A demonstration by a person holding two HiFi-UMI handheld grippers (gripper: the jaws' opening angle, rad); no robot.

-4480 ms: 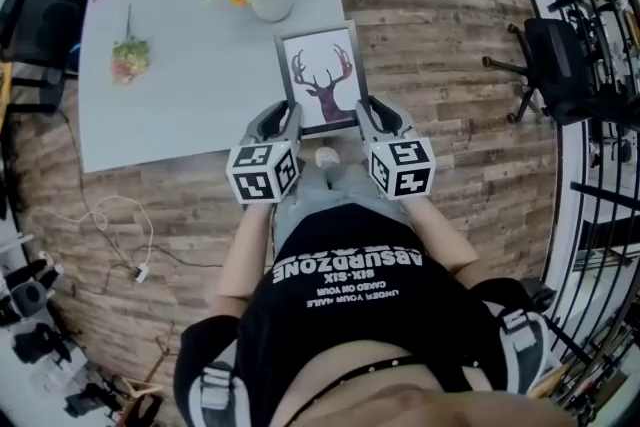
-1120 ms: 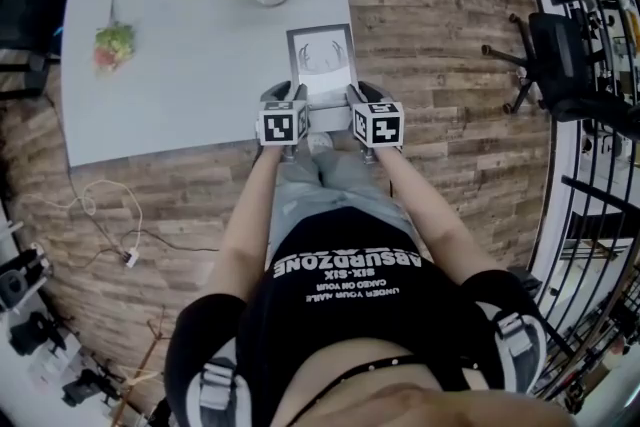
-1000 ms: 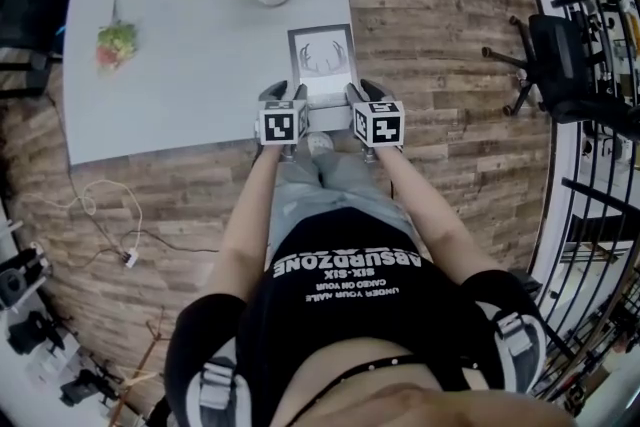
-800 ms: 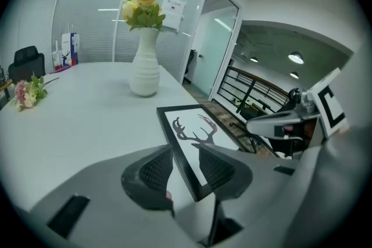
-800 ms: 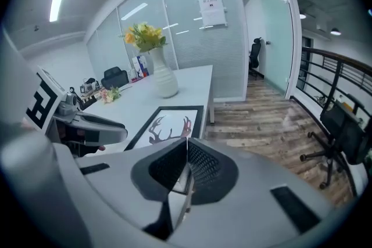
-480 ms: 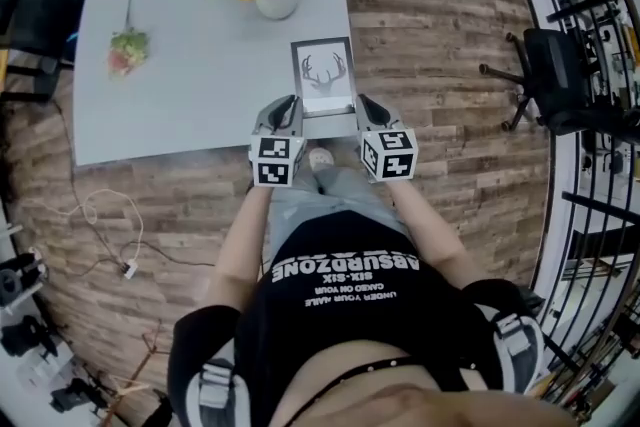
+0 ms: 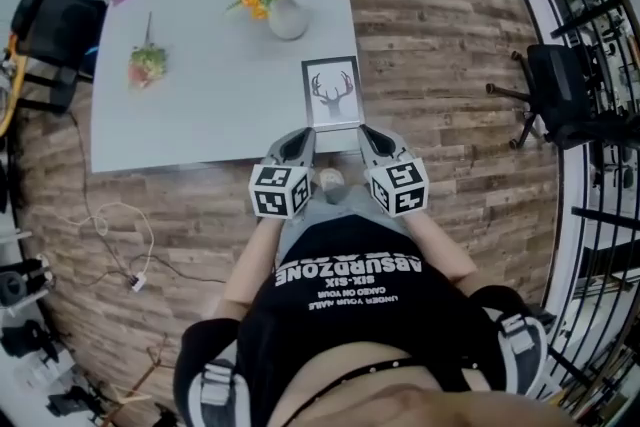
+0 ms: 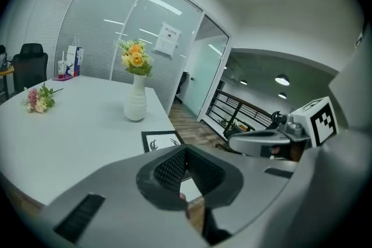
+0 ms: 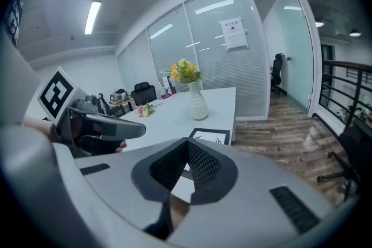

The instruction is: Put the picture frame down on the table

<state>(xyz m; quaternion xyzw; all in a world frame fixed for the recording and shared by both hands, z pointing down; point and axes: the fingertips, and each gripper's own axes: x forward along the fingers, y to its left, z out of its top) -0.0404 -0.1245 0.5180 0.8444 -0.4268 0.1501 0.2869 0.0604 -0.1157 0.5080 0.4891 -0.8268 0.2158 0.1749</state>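
Note:
The picture frame point(image 7: 333, 92), black-edged with a deer print, lies flat on the grey table point(image 7: 200, 115) near its front right corner. Nothing holds it. My left gripper point(image 7: 299, 142) hovers over the table's front edge, just short of the frame's lower left corner, jaws shut and empty. My right gripper point(image 7: 368, 139) hangs beside the frame's lower right corner, also shut and empty. In the left gripper view the frame point(image 8: 161, 140) shows beyond the jaw tips. The right gripper view has the frame point(image 9: 209, 136) just past its jaws.
A white vase of yellow flowers point(image 7: 287, 18) stands behind the frame. A small loose flower bunch point(image 7: 147, 63) lies at the table's left. A black office chair point(image 7: 560, 85) is on the wooden floor to the right, and a railing runs along the far right.
The frame went from being held between both grippers to lying flat on the table. Both grippers have let go and drawn back toward the person.

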